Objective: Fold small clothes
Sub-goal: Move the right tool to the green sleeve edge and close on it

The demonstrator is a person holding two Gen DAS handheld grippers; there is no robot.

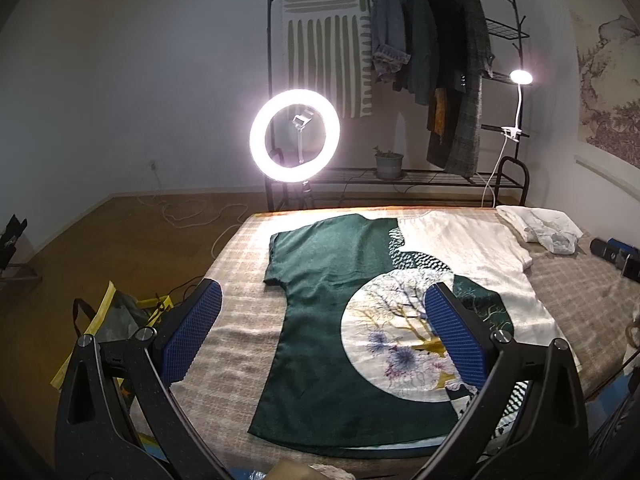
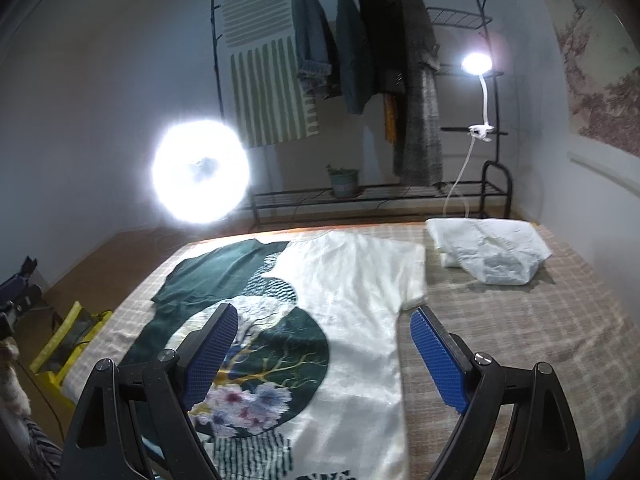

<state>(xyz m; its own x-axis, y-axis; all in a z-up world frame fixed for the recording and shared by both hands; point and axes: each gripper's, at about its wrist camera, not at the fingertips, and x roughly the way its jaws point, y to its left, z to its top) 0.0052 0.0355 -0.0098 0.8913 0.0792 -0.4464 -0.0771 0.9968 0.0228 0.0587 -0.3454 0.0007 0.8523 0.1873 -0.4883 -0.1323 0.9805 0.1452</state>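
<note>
The left gripper (image 1: 324, 312) shows 2 black fingers with blue ribbed pads, spread wide apart with nothing between them, hovering above the left half of the garment. The right gripper (image 2: 324, 344) likewise has 2 blue-padded fingers (image 2: 438, 356) held wide apart and empty, above the garment's right half and side edge.

Beneath both lies 1 short-sleeved shirt, dark green on one side and cream-white on the other with a tree-and-flower print in a pale circle (image 1: 320, 280), spread flat and unfolded on the checked beige cloth of the bench (image 1: 240, 320). Its 2 sleeves are laid out to either side.

At the far right corner of the bench sits 1 heap of crumpled white clothing (image 2: 488, 248), just beside the shirt's white sleeve but apart from it. In the left wrist view, 1 dark blue-and-black device (image 1: 616, 254) lies at the bench's right edge.

Off the bench's left side, 1 yellow-trimmed bag (image 1: 120, 320) stands on the wooden floor. Behind the bench are 2 lit lamps: 1 round ring light (image 1: 295, 136) on a stand and 1 small white clip-on lamp (image 1: 520, 77) fixed to the black metal clothes rack (image 1: 516, 32). The rack carries 1 striped green-and-white cloth (image 1: 324, 36), about 4 hanging dark garments, and 1 small potted plant (image 1: 388, 164) on its bottom shelf.
</note>
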